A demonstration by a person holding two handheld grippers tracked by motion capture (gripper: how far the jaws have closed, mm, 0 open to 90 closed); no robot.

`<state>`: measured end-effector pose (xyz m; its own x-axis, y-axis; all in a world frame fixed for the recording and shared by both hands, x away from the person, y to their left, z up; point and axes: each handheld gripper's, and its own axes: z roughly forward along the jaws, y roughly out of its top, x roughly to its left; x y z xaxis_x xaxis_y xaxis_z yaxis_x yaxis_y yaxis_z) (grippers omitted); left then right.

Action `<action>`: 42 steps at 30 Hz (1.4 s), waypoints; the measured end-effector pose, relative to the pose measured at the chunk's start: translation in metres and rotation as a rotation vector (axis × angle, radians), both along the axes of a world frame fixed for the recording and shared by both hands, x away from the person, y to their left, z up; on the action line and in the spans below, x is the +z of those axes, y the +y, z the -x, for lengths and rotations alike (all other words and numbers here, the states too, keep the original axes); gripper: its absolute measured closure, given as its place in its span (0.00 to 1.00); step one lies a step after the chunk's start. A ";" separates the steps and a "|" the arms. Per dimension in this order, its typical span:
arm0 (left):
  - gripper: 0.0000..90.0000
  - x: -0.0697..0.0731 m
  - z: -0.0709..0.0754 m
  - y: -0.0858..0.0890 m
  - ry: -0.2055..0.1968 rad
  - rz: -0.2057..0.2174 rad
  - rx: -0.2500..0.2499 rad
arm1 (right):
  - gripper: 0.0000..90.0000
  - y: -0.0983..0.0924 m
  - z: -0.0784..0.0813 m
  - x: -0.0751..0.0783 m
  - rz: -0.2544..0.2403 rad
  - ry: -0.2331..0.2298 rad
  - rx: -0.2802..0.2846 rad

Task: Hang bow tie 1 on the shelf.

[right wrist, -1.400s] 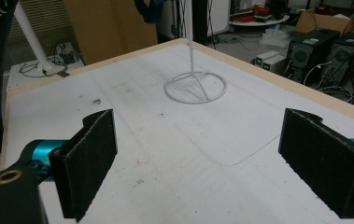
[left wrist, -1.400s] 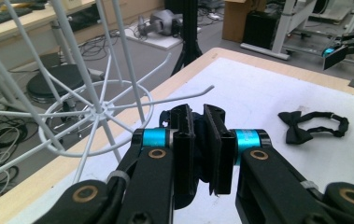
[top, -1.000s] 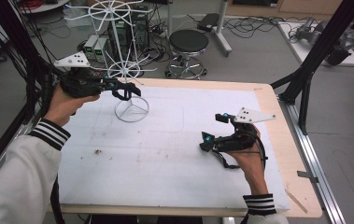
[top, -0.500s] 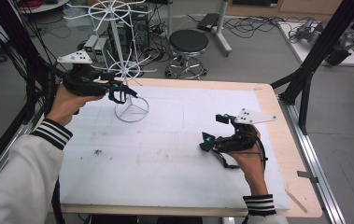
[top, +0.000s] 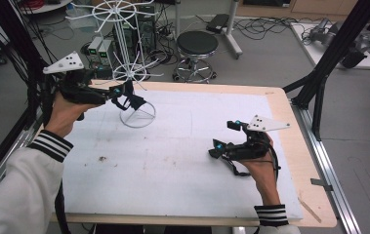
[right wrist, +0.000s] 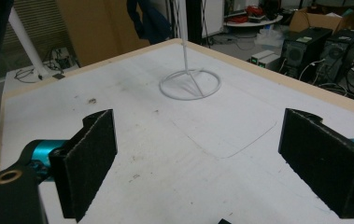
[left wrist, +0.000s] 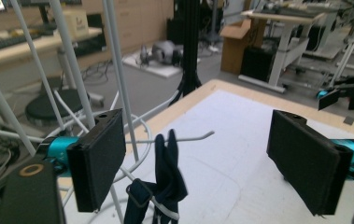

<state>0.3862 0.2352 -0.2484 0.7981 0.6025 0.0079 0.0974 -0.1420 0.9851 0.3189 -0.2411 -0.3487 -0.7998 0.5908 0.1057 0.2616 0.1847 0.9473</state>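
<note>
A white wire rack (top: 124, 53) stands on a ring base (top: 137, 117) at the table's back left. A dark blue cloth (left wrist: 166, 179) hangs over one of its thin hooks (left wrist: 191, 136). My left gripper (left wrist: 202, 163) is at that hook; its jaws have just been opening and now stand wide, with the cloth between them, nearer the left pad (left wrist: 99, 161) and untouched by either. From above, the left gripper (top: 124, 93) sits right by the cloth (top: 136, 102). My right gripper (top: 223, 138) rests low over the table's right side, open and holding nothing (right wrist: 207, 163).
The table (top: 280, 105) carries a white mat (top: 182, 146) with a few dark specks (top: 102, 158). The rack's base (right wrist: 189, 84) lies ahead of the right gripper. Behind the table are a round stool (top: 197, 44), cables and computer cases (right wrist: 315, 51) on the floor.
The left gripper's jaws have opened wide and let go of the dark blue cloth, which now hangs from the rack's hook. The right hand has stayed still.
</note>
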 end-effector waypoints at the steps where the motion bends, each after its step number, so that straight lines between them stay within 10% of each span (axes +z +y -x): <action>1: 0.21 -0.001 0.003 0.002 -0.014 0.011 -0.002 | 0.12 -0.001 0.001 0.000 -0.005 -0.002 -0.001; 16: 0.20 -0.055 0.054 0.036 -0.102 0.077 0.023 | 0.12 -0.014 0.006 -0.003 -0.029 -0.034 -0.040; 42: 0.20 -0.124 0.086 0.044 -0.120 0.119 -0.012 | 0.12 -0.013 0.023 -0.007 -0.059 -0.142 -0.077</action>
<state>0.3005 0.2790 -0.3719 0.8028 0.5954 0.0325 -0.0226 -0.0241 0.9995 0.2963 -0.2542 -0.3555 -0.7618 0.6470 0.0308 0.1353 0.1125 0.9844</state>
